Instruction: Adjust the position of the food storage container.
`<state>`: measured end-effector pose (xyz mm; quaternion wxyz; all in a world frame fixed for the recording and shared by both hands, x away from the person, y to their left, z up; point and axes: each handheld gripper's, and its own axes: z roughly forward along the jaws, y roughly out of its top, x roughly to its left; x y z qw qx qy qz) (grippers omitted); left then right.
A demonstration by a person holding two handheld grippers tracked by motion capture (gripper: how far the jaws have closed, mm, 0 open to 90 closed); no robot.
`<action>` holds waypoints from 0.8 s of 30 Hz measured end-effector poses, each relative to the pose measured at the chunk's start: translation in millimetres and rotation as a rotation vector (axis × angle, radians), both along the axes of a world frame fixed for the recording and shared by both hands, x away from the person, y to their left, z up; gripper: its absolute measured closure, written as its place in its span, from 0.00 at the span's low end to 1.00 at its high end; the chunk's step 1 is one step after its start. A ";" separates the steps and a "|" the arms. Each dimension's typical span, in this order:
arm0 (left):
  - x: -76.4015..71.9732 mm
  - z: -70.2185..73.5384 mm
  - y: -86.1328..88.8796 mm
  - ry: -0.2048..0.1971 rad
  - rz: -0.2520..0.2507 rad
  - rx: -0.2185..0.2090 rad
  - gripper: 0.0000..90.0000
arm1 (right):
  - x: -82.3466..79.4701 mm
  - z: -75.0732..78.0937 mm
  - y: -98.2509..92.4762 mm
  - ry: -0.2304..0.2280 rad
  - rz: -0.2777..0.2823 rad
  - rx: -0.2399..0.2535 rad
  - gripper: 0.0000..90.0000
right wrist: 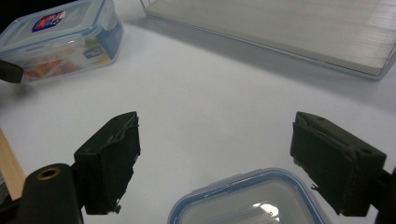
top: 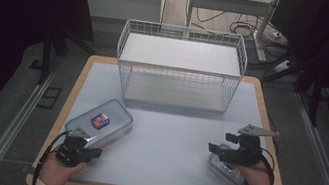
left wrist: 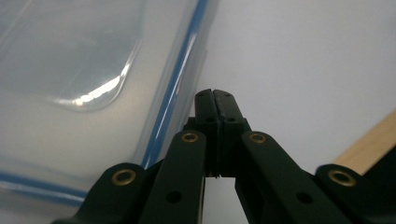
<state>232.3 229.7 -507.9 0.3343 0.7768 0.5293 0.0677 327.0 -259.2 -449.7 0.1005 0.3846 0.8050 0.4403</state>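
Large lidded container [top: 99, 123]: a clear plastic box with blue-trimmed lid and a red-and-blue label, lying on the pale table [top: 170, 139] at about 8 o'clock from the table's centre in the high view. In the left gripper view its blue-edged side [left wrist: 93, 79] spans 9 to 12 o'clock, just beside the jaw tips; whether they touch it cannot be told. In the right gripper view the same box [right wrist: 60, 39] sits at 10 o'clock, well apart.

Left gripper [top: 90, 152]: held in the person's left hand [top: 58, 171] at 7 o'clock of the table, near the front edge, its tip pointing toward the near end of the large box. Its jaws are pressed fully together with nothing between them (seen plainly in the left gripper view [left wrist: 215, 105]).

Right gripper [top: 215, 149]: held in the right hand [top: 256, 181] at 4 o'clock of the table. Its jaws stand wide apart [right wrist: 215, 154], empty, poised over a small lidded container [right wrist: 247, 200] whose blue-rimmed lid shows at 6 o'clock between them; the pads do not press on it. In the high view this small box [top: 225, 168] lies partly under the gripper.

Wire basket [top: 180, 67]: white, two-tiered, standing at 12 o'clock at the table's far edge, apart from both boxes.
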 end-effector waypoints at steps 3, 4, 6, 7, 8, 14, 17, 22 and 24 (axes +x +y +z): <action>3.4 -1.2 14.9 0.008 0.032 0.006 1.00 | 0.7 -0.6 0.1 0.003 0.000 -0.002 0.18; 6.3 -2.6 23.4 0.010 0.051 0.008 1.00 | 0.8 -1.0 0.4 0.005 -0.002 -0.002 0.18; 10.0 -4.8 33.2 0.011 0.073 -0.002 1.00 | 1.1 -1.4 0.7 0.004 -0.001 -0.005 0.18; 10.0 -4.8 33.2 0.011 0.073 -0.002 1.00 | 1.4 -1.6 0.8 0.004 -0.002 -0.005 0.18; 12.3 -5.3 38.7 0.009 0.073 -0.023 1.00 | 1.4 -1.6 0.8 0.004 -0.002 -0.005 0.18; 27.5 -3.6 58.1 -0.006 0.120 -0.031 1.00 | 2.1 -3.2 1.8 0.013 -0.003 -0.008 0.18; 30.2 -4.3 63.5 -0.010 0.136 -0.038 1.00 | 2.0 -3.6 2.3 0.012 -0.003 -0.010 0.18; 21.1 -2.8 73.0 -0.020 0.151 -0.081 1.00 | 1.8 -4.0 2.9 0.011 -0.001 -0.014 0.18; 9.3 5.0 79.4 -0.054 0.158 -0.117 1.00 | 1.8 -3.9 2.7 0.012 -0.003 -0.014 0.18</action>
